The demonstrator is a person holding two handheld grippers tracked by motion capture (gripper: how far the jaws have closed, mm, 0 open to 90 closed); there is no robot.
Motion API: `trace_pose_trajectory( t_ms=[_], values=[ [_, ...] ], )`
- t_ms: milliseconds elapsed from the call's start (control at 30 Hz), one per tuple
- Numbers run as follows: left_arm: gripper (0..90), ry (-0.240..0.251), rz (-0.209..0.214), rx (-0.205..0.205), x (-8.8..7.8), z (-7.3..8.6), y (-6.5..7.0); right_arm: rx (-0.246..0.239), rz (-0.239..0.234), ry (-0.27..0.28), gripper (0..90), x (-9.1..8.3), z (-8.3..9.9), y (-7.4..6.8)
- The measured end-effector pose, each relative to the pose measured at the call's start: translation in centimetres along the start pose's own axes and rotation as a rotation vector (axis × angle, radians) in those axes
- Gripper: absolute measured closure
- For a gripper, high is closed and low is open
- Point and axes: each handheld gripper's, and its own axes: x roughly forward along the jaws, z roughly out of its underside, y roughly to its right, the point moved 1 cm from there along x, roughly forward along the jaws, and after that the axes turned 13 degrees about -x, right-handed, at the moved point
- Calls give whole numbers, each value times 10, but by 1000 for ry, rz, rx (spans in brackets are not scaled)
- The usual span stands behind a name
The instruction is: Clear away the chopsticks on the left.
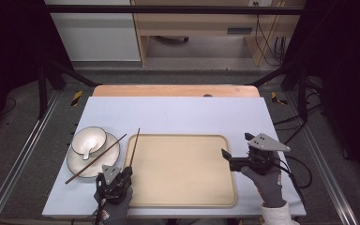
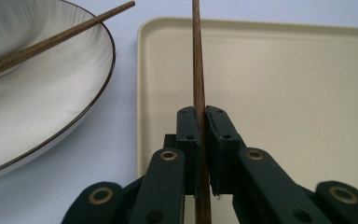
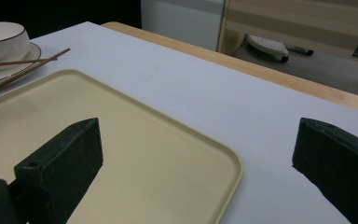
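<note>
Chopstick (image 2: 197,70) clamped in left gripper (image 2: 200,135) jaws, right gripper (image 3: 191,158) jaws wide, pale-blue table (image 1: 178,117), grey floor (image 1: 23,140)

Two chopsticks are on the table: one chopstick (image 1: 134,147) stands along the tray's left edge at about nine o'clock of the tray, and the other chopstick (image 1: 96,158) lies slanted across the plate. There is one beige tray (image 1: 183,171) at the middle of the table. One plate (image 1: 75,161) sits at nine o'clock from the tray, with one bowl (image 1: 89,140) on it. One white spoon (image 1: 87,153) rests in that bowl, its handle pointing toward six o'clock. Two grippers are present, the left gripper (image 1: 122,176) and the right gripper (image 1: 227,157).
</note>
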Motion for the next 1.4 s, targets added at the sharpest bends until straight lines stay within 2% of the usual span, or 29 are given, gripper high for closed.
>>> trace_pose_trajectory(
  t_ms=[533, 900, 1067, 1200, 1267, 1300, 1333, 1367, 1400],
  values=[
    [838, -64, -48, 8, 12, 9, -1, -8, -4, -14, 18, 3, 1, -2],
    [819, -68, -60, 18, 12, 7, -1, -11, -8, -19, 17, 4, 1, -3],
    [772, -69, -55, 16, 11, 5, -1, -8, -5, -17, 16, 3, 1, -2],
    [702, -44, -35, 24, 4, -3, -1, -6, -4, -12, 15, 2, 1, -1],
    [663, -32, 9, 28, -2, -11, -1, -1, 0, -7, 15, 0, 0, 0],
    [637, -32, 9, 28, -2, -11, -1, -1, 0, -7, 15, 0, 0, 0],
    [637, -28, 39, 29, -5, -16, -1, 2, 0, -6, 15, -1, 0, 0],
    [577, -21, 87, 28, -8, -23, -3, 1, 1, -2, 14, -2, 0, 1],
    [556, -20, 105, 34, -10, -28, -4, 0, 2, -1, 14, -2, 0, 1]
  ],
)
